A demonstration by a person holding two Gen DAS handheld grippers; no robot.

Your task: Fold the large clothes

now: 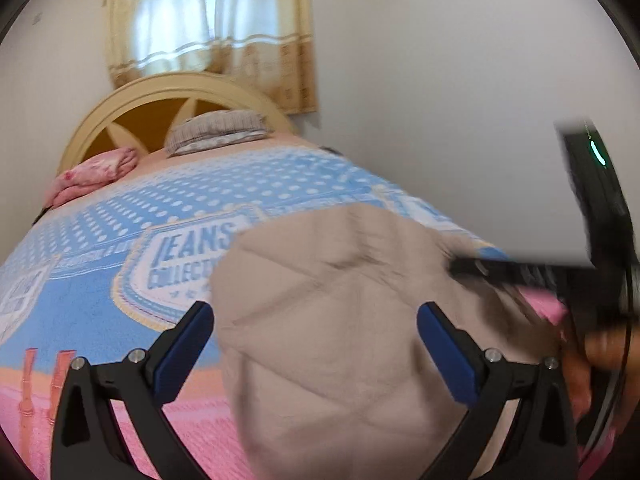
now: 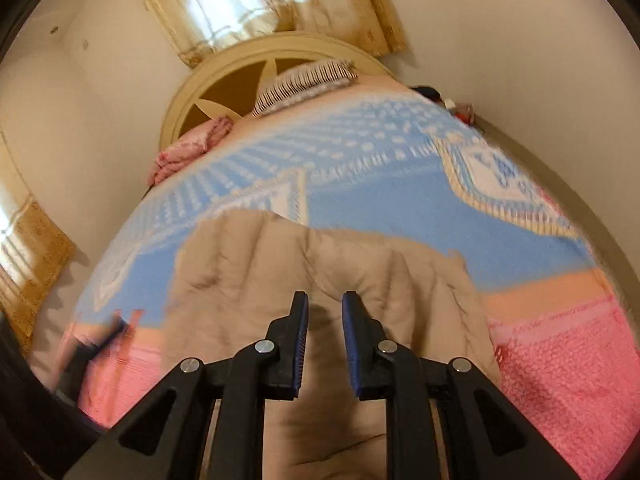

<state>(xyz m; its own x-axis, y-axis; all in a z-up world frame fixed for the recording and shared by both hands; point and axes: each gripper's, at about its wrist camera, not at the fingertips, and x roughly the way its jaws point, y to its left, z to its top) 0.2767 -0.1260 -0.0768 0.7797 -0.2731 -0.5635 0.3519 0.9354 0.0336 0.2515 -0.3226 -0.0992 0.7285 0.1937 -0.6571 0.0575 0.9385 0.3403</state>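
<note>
- Jacket (image 1: 340, 320), beige and quilted, is laid on the bed (image 1: 100, 300) in the lower middle of both frames, bunched as if partly folded.
- Left gripper (image 1: 316, 344) is held over it with jaws wide apart, nothing pressed.
- Right gripper (image 2: 325, 344) has jaws nearly together; whether cloth is pinched cannot be told.
- Sleeves and hem are cut off; blur hides the seams.
</note>
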